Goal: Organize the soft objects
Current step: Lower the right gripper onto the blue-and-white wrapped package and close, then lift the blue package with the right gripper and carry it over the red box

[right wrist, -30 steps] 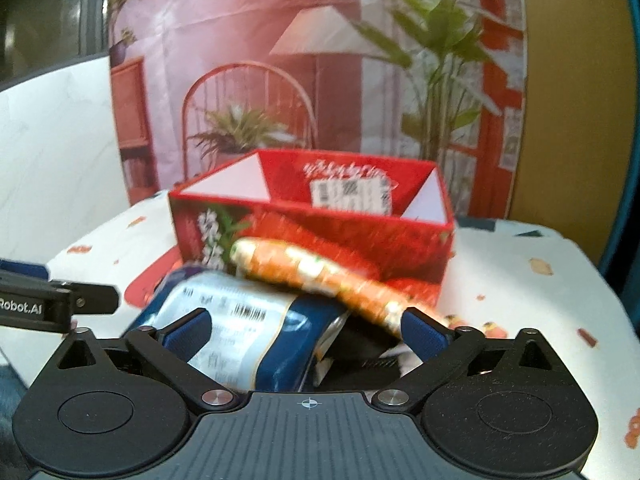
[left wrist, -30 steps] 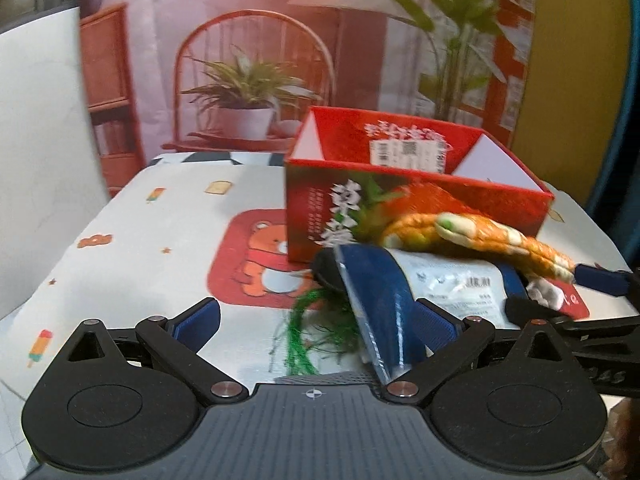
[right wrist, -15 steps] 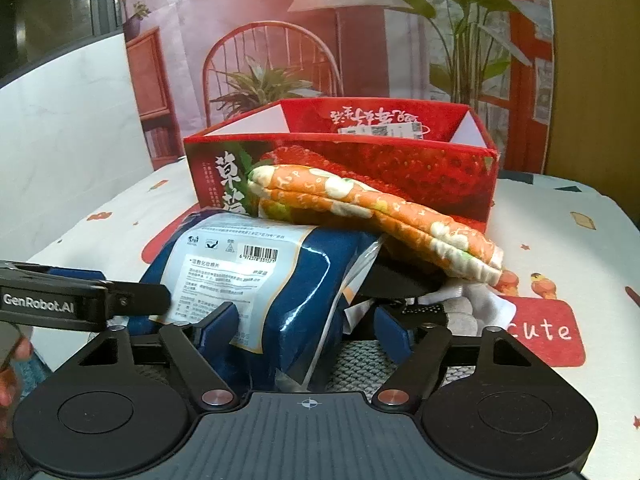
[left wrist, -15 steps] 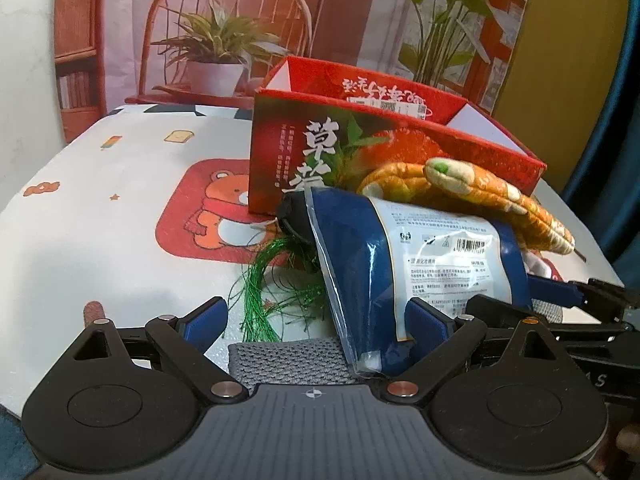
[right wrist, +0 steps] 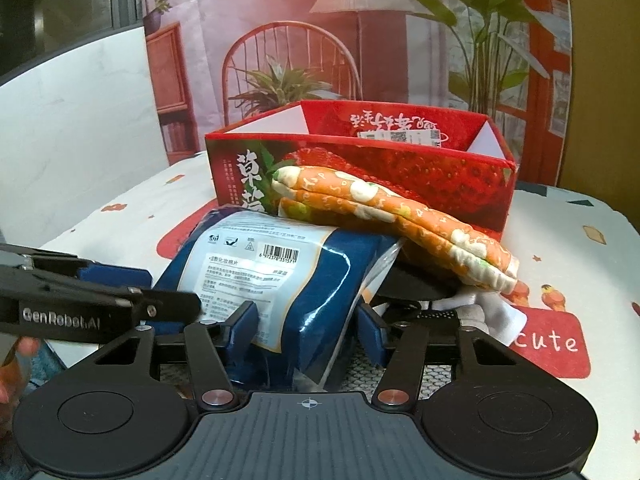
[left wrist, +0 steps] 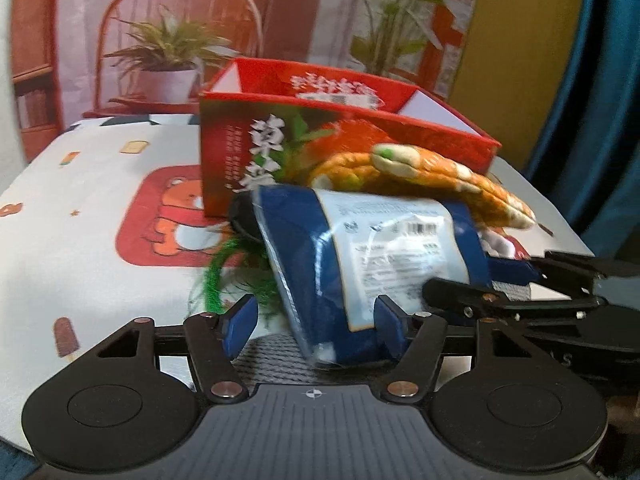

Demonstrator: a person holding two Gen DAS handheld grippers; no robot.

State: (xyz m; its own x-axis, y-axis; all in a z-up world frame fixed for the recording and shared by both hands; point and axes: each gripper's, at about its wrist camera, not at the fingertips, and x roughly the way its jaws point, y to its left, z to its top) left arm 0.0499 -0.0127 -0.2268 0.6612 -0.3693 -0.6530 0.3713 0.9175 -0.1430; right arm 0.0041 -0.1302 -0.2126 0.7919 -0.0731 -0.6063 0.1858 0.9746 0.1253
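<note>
A blue plastic-wrapped packet (left wrist: 372, 256) (right wrist: 280, 276) lies on a pile in front of the red strawberry box (left wrist: 340, 120) (right wrist: 400, 160). A folded orange quilted cloth (left wrist: 432, 184) (right wrist: 392, 216) rests on the packet and leans on the box. My left gripper (left wrist: 316, 320) is open, its jaws either side of the packet's near end. My right gripper (right wrist: 308, 328) is open, its jaws straddling the packet's other corner. A grey knitted cloth (left wrist: 280, 364) (right wrist: 400, 372) lies under the pile. Green tinsel (left wrist: 224, 272) sticks out at the left.
A black object (right wrist: 416, 284) and white cloth (right wrist: 496, 316) lie under the orange cloth. The table has a white patterned cover (left wrist: 80, 200) (right wrist: 580, 248) with a bear print. The box stands open at the back. A white panel (right wrist: 80, 120) stands at the left.
Both grippers have narrowed their jaws around the blue packet, the left clearly more than the right. The left wrist view has shifted and is slightly blurred.
</note>
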